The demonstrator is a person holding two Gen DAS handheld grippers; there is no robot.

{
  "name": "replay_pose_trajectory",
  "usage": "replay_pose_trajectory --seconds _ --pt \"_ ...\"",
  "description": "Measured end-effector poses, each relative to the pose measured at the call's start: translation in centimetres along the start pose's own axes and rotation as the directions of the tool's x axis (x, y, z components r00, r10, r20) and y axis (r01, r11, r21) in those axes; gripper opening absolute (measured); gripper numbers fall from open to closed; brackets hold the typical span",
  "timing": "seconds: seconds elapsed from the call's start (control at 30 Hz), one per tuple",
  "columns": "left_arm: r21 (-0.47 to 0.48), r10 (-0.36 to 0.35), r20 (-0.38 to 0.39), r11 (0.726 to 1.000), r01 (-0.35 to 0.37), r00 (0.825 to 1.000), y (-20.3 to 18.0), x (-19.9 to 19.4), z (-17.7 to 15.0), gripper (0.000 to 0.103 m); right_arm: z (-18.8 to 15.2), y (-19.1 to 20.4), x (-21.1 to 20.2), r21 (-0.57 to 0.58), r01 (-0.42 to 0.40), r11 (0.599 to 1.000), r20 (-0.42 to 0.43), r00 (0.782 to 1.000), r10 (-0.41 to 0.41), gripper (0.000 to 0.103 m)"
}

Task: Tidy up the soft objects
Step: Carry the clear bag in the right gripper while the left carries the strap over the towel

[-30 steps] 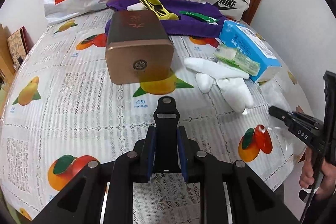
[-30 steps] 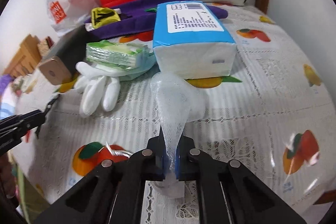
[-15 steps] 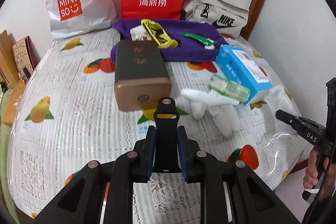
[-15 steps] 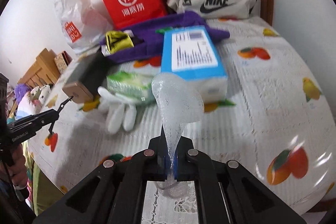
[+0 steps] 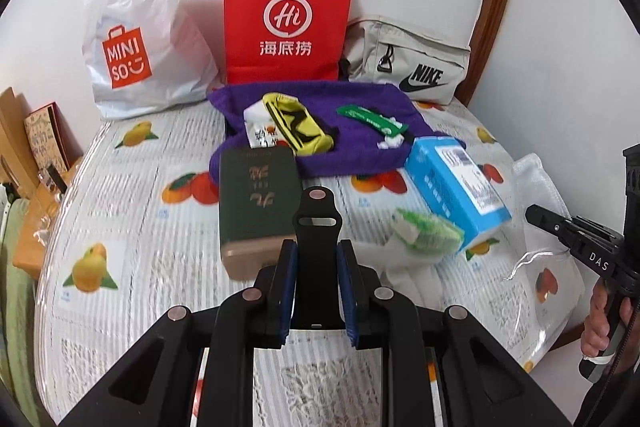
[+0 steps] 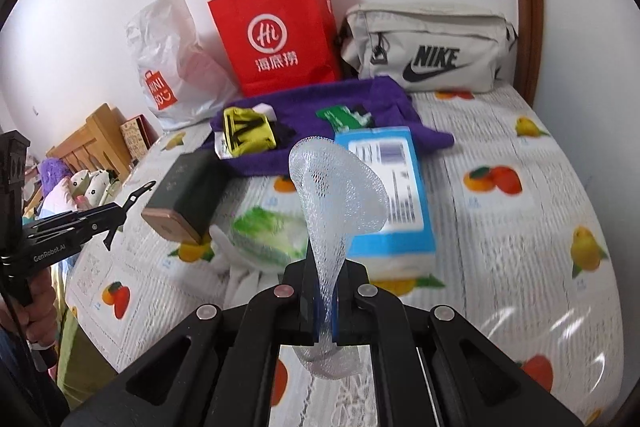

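My left gripper (image 5: 316,259) is shut on a black rubber strap (image 5: 316,223) that sticks up between its blue pads, held above the fruit-print table (image 5: 132,227). My right gripper (image 6: 326,279) is shut on a white foam net sleeve (image 6: 336,191), also lifted off the table. In the left wrist view the right gripper (image 5: 576,239) shows at the right edge with the net sleeve (image 5: 536,187) hanging by it. On the table lie white gloves (image 6: 240,275), a green tissue pack (image 6: 268,231), a blue tissue pack (image 6: 392,195) and a purple cloth (image 5: 360,131).
A dark green box (image 5: 256,203) stands mid-table. A yellow-black pouch (image 5: 296,123) and a green packet (image 5: 372,121) lie on the cloth. A Miniso bag (image 5: 140,39), a red paper bag (image 5: 286,23) and a Nike bag (image 5: 408,63) line the wall. A person's hand (image 5: 604,319) holds the right gripper.
Both grippers have risen away from the table with the strap and the net sleeve still in them. The table's objects look smaller and farther off.
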State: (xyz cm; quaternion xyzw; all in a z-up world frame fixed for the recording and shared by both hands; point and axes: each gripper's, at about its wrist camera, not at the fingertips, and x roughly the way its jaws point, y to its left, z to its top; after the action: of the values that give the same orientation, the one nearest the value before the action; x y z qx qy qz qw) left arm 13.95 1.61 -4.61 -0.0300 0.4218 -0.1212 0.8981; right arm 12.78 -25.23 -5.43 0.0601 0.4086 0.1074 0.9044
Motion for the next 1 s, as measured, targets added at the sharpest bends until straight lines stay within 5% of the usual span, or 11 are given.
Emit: replay_pose_trajectory --seconds 0.63,1.0 --pt "-0.007 0.008 0.035 1.0 -0.008 0.999 0.6 2.7 6.1 0.02 7.5 1.0 3.3 -0.074 -0.042 0.996 0.046 0.998 0.046 0.004" --pt "-0.026 -0.012 0.025 1.0 0.012 1.0 0.9 6.1 9.2 0.02 11.3 -0.2 7.8 -0.059 -0.101 0.993 0.003 0.995 0.101 0.004"
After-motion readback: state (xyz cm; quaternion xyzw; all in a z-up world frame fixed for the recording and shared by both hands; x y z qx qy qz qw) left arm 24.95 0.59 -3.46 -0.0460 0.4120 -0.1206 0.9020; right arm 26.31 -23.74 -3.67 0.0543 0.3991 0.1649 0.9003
